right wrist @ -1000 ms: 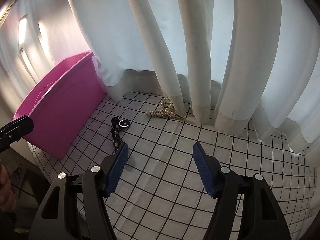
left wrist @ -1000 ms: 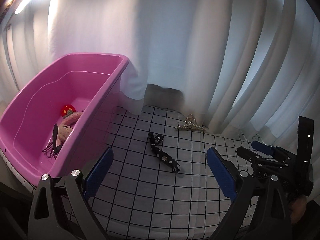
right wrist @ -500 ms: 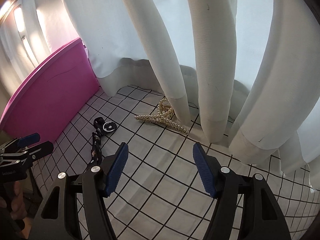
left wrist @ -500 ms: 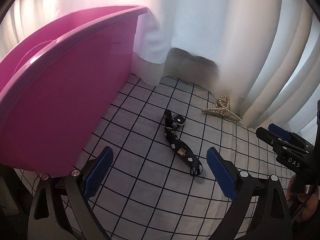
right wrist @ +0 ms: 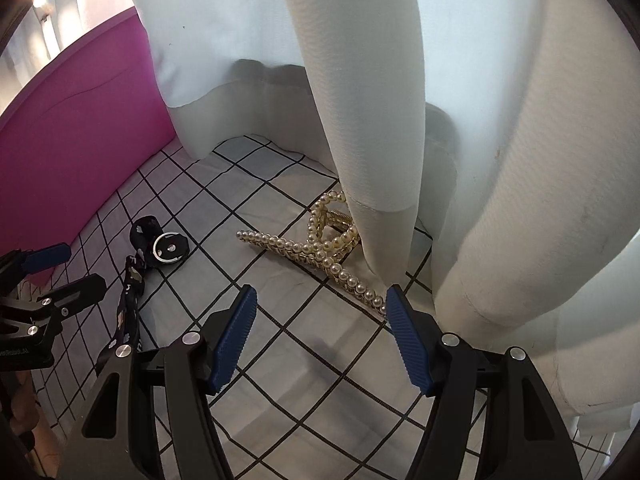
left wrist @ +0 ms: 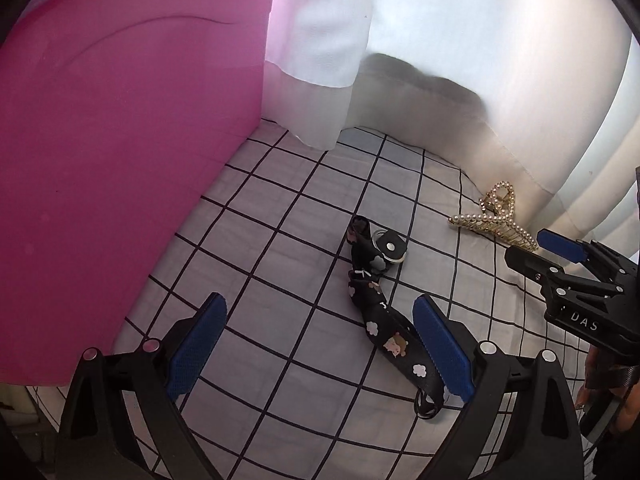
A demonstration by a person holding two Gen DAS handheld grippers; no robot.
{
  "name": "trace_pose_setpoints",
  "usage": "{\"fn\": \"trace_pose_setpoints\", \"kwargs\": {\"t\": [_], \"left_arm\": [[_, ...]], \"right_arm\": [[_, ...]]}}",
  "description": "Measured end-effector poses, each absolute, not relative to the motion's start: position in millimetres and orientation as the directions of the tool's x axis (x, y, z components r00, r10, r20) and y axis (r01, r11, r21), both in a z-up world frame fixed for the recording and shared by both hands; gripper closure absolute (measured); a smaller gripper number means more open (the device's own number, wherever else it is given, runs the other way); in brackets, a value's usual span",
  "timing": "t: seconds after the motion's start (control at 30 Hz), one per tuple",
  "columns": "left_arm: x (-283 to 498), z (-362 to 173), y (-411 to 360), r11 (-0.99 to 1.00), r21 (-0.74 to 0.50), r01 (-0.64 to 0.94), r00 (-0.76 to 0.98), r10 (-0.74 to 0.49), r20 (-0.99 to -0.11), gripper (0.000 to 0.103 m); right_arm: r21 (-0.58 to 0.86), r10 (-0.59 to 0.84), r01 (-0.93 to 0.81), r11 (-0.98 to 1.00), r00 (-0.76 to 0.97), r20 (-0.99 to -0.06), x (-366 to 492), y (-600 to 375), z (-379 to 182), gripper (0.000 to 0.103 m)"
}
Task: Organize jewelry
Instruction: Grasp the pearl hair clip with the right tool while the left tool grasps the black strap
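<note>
Both grippers, left (left wrist: 318, 346) and right (right wrist: 320, 336), are hanging open, curtain (right wrist: 372, 100) crowding the pearl clip (right wrist: 320, 246), strap (left wrist: 378, 312) lying beside the pink tub (left wrist: 120, 160).

Your left gripper (left wrist: 320, 320) sits low, jaws spread wide; your right gripper (right wrist: 322, 304) likewise (both empty), the two angled toward each other.

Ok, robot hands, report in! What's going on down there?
Left gripper open, low over black strap. Right gripper open at pearl hair claw. Claw tucked against curtain. Pink tub alongside.
</note>
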State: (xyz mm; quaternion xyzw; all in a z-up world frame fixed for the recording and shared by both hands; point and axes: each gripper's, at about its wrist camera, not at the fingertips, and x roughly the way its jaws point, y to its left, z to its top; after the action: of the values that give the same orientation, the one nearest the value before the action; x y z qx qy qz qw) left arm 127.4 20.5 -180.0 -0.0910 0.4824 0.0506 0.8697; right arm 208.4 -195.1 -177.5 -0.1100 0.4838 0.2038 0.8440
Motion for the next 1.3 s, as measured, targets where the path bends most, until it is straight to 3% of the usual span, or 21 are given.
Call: {"fn": "trace_pose_setpoints", "kwargs": {"t": [0.53,1.1,1.2,1.23,1.3], "left_arm": [[148.3,-205.5,10.8,0.982,-0.067,-0.177,0.498,0.031,-0.867,0.01],[161.1,-217.4,-9.5,0.98,0.001,-0.197,0.515,0.104,-0.851,0.006],[159.0,-216.1,-12.0,0.98,-0.006,-0.198,0.517,0.099,-0.85,0.011],[152.8,-214.6,-9.2,0.981,-0.009,-0.194,0.521,0.096,-0.848,0.013],[147.8,-212.7,-11.7,0.983,-0.009,-0.185,0.533,0.092,-0.841,0.027]], "right_arm": [[-0.024,0.203,-0.467,0.884,0.431,-0.879,236.0,-192.2,-199.1,0.039],[-0.055,0.183,-0.413,0.909,0.516,-0.836,234.7,-190.2,-201.3,0.037],[-0.059,0.18,-0.404,0.913,0.528,-0.83,228.0,-190.9,-200.3,0.046],[-0.07,0.17,-0.397,0.915,0.537,-0.826,225.7,-192.0,-199.2,0.055],[-0.071,0.169,-0.395,0.916,0.538,-0.826,219.8,-187.0,-200.6,0.074]]}}
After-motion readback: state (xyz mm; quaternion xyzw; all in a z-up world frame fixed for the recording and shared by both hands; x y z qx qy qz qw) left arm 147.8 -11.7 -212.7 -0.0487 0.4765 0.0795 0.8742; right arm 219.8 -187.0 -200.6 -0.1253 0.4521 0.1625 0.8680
